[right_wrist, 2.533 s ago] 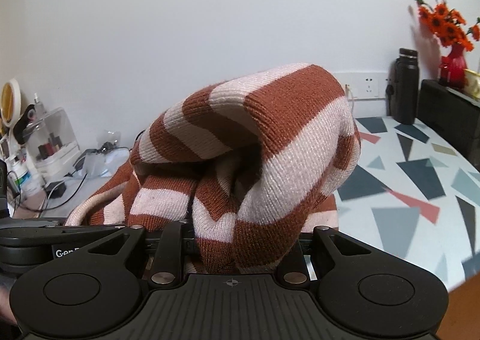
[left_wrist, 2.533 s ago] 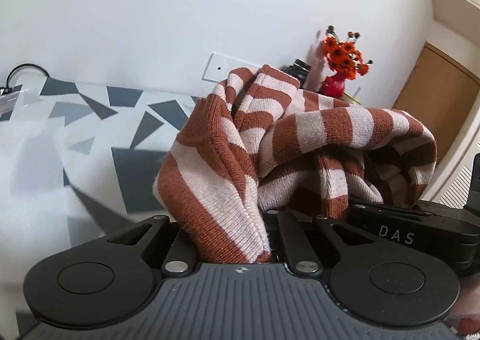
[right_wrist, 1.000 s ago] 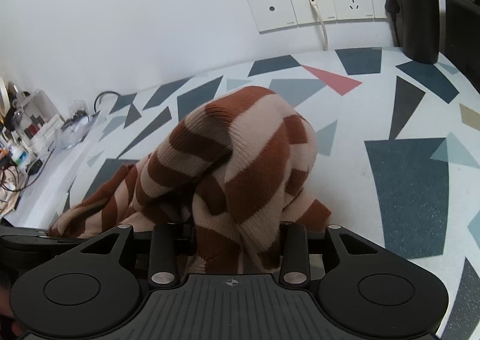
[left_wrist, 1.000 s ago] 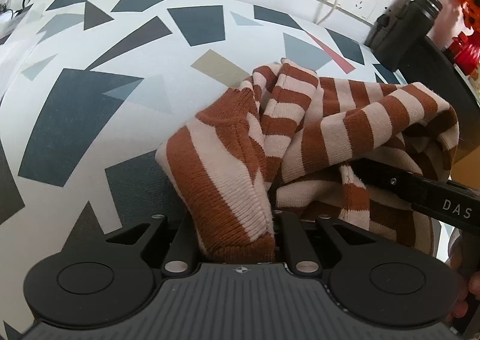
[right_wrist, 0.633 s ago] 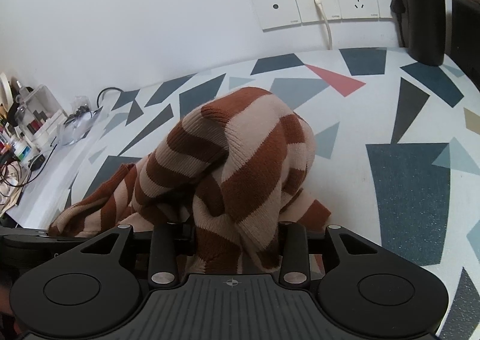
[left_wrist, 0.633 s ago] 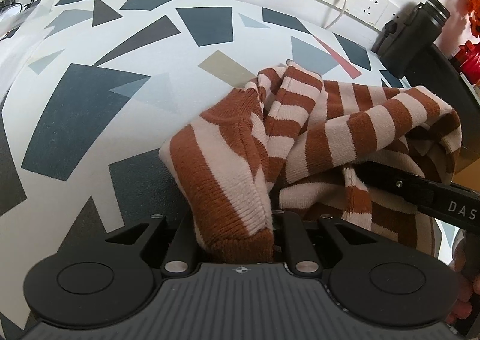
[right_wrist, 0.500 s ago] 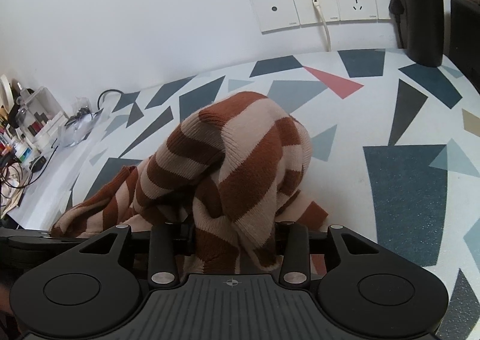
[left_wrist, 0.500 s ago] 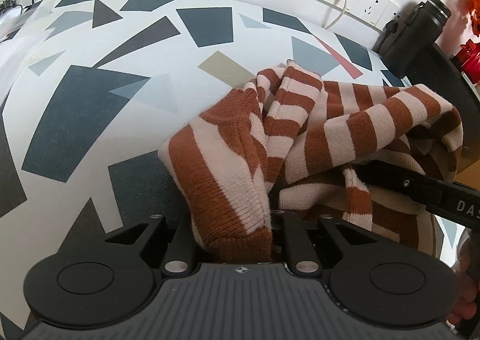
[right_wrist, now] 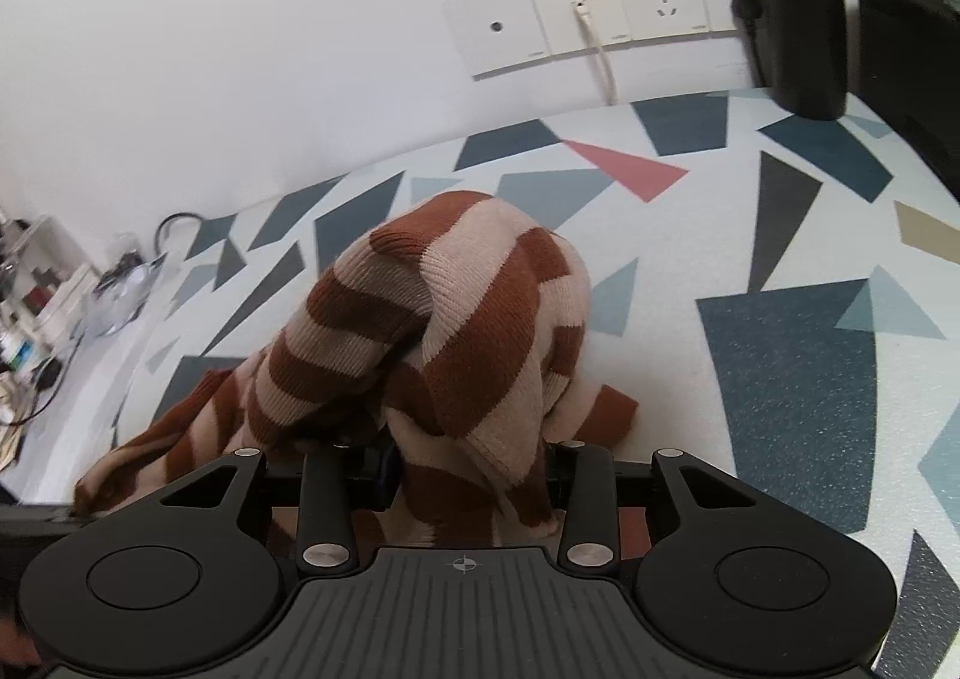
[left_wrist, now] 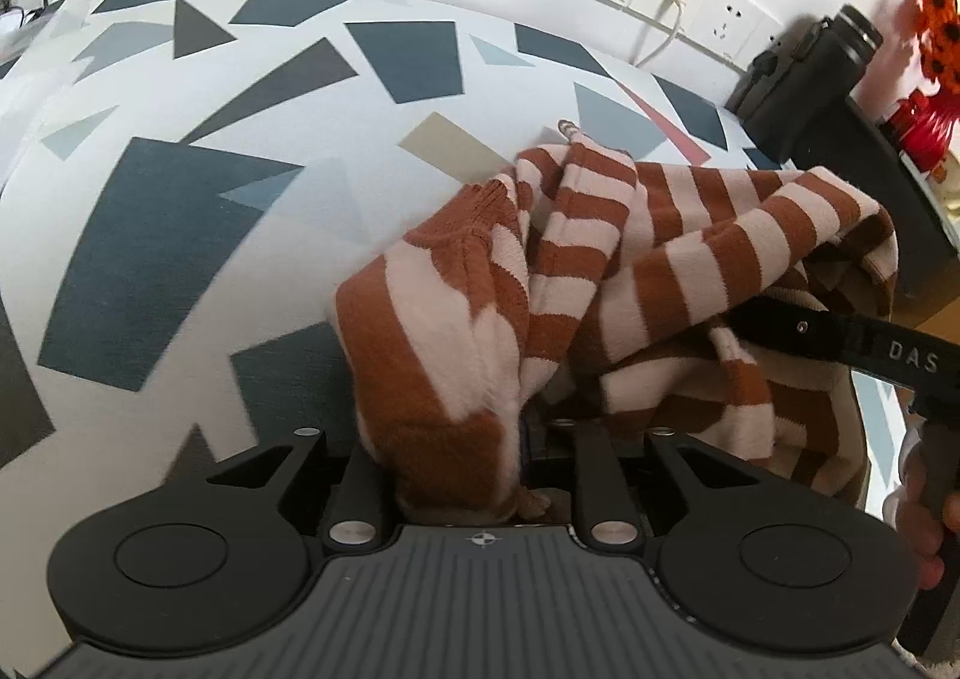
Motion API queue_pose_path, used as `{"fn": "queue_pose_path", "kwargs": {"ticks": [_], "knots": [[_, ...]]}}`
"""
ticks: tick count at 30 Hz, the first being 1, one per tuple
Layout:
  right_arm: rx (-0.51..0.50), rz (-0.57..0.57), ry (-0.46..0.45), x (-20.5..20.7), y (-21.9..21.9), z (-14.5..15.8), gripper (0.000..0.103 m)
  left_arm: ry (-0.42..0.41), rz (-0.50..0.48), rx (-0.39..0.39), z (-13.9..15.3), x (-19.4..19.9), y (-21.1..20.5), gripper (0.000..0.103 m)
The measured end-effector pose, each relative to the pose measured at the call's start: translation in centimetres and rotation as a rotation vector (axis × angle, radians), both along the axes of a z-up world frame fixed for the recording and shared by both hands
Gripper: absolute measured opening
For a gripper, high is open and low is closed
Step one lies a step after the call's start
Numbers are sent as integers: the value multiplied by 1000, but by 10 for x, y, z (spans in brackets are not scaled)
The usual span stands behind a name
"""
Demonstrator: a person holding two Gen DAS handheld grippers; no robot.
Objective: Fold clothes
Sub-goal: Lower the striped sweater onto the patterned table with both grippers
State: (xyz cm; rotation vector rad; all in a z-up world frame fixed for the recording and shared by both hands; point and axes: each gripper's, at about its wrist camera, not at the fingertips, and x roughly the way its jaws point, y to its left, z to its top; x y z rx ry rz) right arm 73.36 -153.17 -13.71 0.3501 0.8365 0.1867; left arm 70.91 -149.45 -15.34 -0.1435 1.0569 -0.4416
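A rust-and-cream striped sweater [left_wrist: 630, 271] lies bunched on the patterned table [left_wrist: 180, 235]. My left gripper [left_wrist: 471, 457] has one fold between its jaws, which are opening: the cloth leans on the left finger and a dark gap shows beside the right one. In the right wrist view another hump of the sweater [right_wrist: 456, 307] rises over my right gripper [right_wrist: 456, 463], which is shut on a thick fold. Fabric hides the fingertips of both. The right gripper's black body [left_wrist: 870, 346] and the hand [left_wrist: 924, 523] holding it show at the right.
A black bottle [right_wrist: 792, 7] and a black box [right_wrist: 912, 55] stand at the table's back right below wall sockets [right_wrist: 600, 19]. A red vase with orange flowers [left_wrist: 930, 109] sits on the box. Cables and small clutter [right_wrist: 36, 307] crowd the far left.
The sweater came down from mid-air onto the table, and both grippers tilted down. In the last half second the left jaws spread, and a gap appeared beside the fold.
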Motion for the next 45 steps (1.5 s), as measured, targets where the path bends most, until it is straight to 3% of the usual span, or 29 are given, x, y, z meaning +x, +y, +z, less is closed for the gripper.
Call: {"fn": "queue_pose_path", "kwargs": {"ticks": [6, 17, 19, 23, 30, 45], "knots": [[-61, -72, 18, 8, 18, 4, 39, 3, -26, -58, -2, 9, 29, 25], [-162, -190, 54, -1, 55, 10, 51, 6, -177, -140, -7, 23, 53, 25], [-182, -204, 55, -3, 61, 13, 56, -6, -191, -159, -8, 25, 58, 20], [-208, -172, 55, -10, 76, 21, 56, -32, -223, -166, -6, 27, 64, 14], [-235, -166, 55, -19, 85, 30, 57, -26, -192, -202, -9, 35, 76, 14], [-211, -137, 65, -39, 68, 18, 53, -62, -100, -148, -2, 16, 88, 14]]}}
